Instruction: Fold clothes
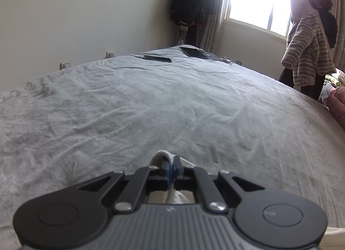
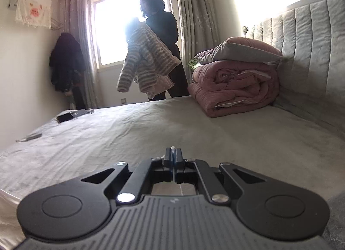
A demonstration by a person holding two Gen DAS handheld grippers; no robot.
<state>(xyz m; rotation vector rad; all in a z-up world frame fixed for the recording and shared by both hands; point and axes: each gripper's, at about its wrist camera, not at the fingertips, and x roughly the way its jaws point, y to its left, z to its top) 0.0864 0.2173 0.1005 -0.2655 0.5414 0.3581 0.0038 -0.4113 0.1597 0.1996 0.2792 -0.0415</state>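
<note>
Both tongs, left (image 1: 170,164) and right (image 2: 173,154), pinched narrow on pale cloth (image 1: 160,155) held low over the near bed (image 1: 151,103); fold stage impossible to judge, garment mostly hidden

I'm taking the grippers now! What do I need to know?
Left gripper: shut on a fold of white cloth, low over the grey bed.
Right gripper: shut too, with a thin sliver of white cloth poking out between its fingers.
Most of the cloth hangs below both cameras, so its shape cannot be seen.
Done: both grips are taken. No finished fold shows.
Left: lay it on the bare bed ahead and fold it.
Mind the phone and tablet at the far edge, and the pink quilt by the headboard.
</note>
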